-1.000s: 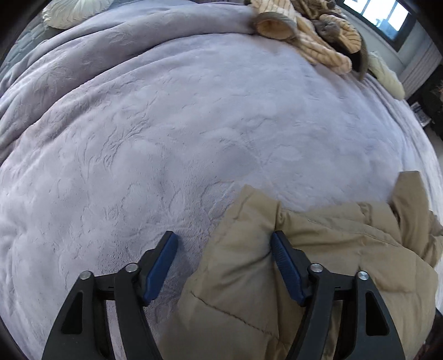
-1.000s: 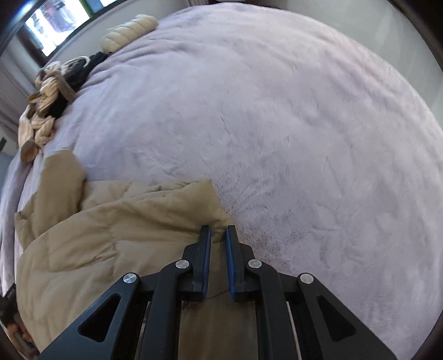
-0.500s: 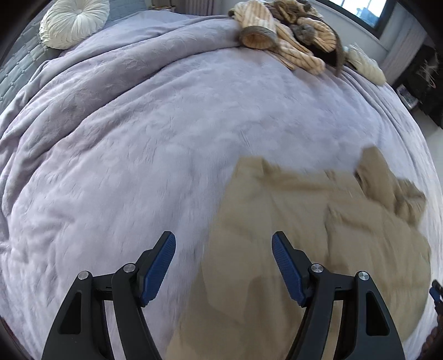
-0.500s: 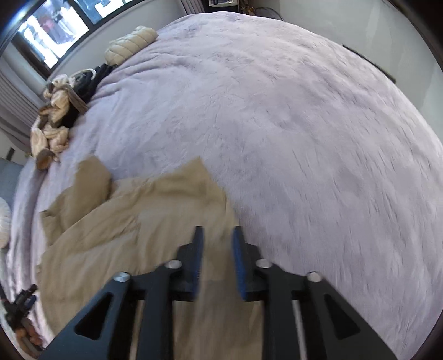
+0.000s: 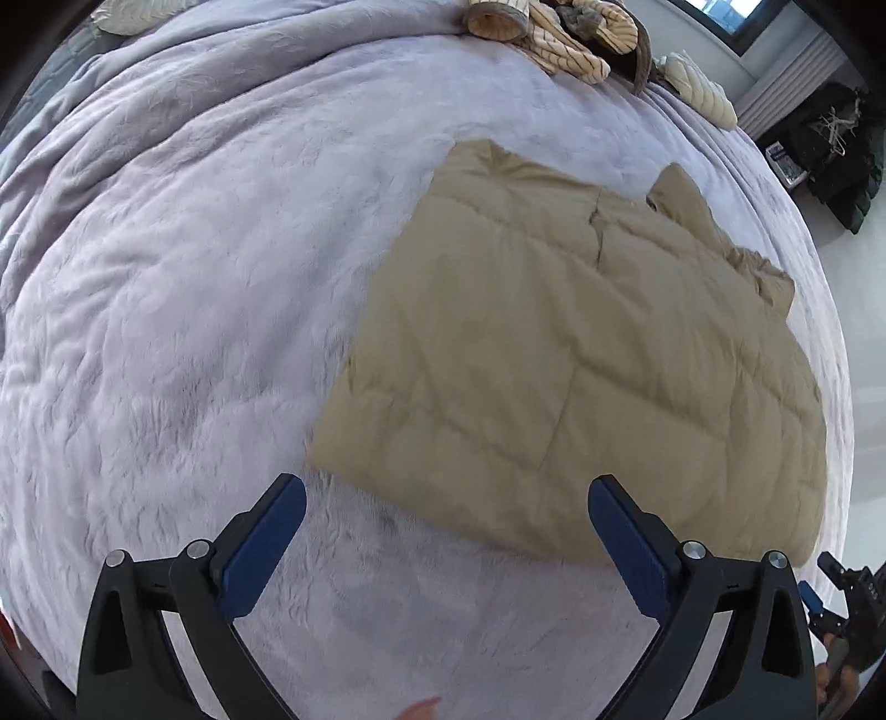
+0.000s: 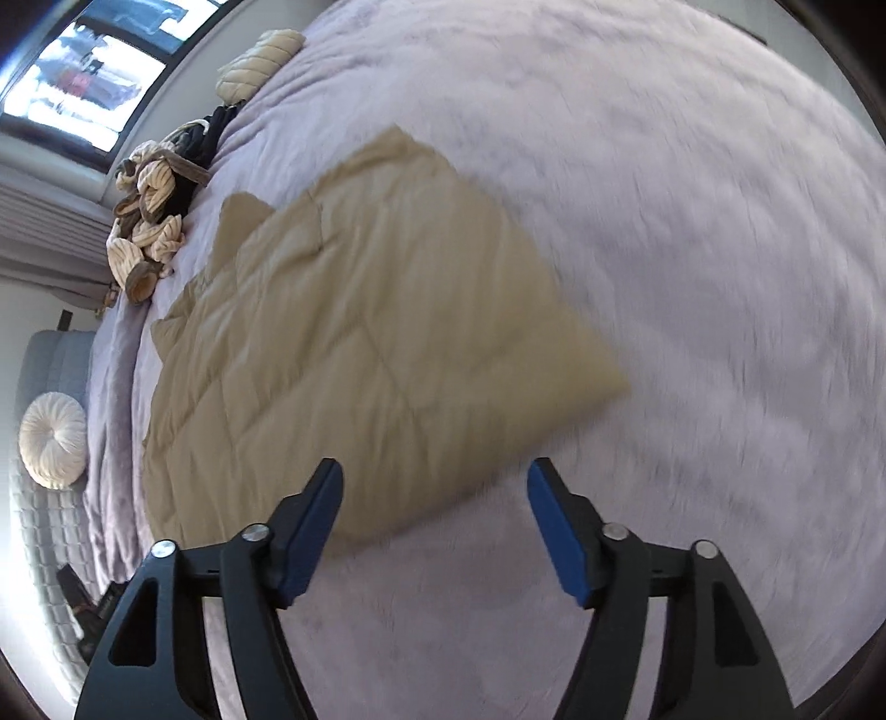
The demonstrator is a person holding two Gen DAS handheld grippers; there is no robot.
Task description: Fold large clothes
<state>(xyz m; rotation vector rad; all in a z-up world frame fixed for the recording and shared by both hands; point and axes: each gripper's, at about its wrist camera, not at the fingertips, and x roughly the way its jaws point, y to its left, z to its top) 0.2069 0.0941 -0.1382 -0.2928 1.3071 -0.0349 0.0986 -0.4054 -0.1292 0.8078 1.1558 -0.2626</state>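
A tan quilted jacket (image 5: 581, 354) lies folded flat into a rough rectangle on the lilac bedspread (image 5: 183, 288). In the right wrist view the same jacket (image 6: 360, 343) is blurred by motion. My left gripper (image 5: 447, 498) hangs above the jacket's near edge, its jaws opening wide with nothing between them. My right gripper (image 6: 434, 487) is also above the near edge, jaws opening, pads clear of the cloth. A sleeve or collar part (image 5: 686, 205) sticks out at the jacket's far side.
A heap of striped cream clothes (image 5: 559, 27) lies at the bed's far edge, with a braided cushion (image 5: 700, 91) beside it. A round white cushion (image 6: 52, 440) sits by the headboard. Dark furniture (image 5: 830, 149) stands beyond the bed. The window (image 6: 72, 72) is behind.
Both grippers let go of the jacket's corners, opened, and pulled back and up. The jacket now lies flat and whole in view, farther from the fingers.
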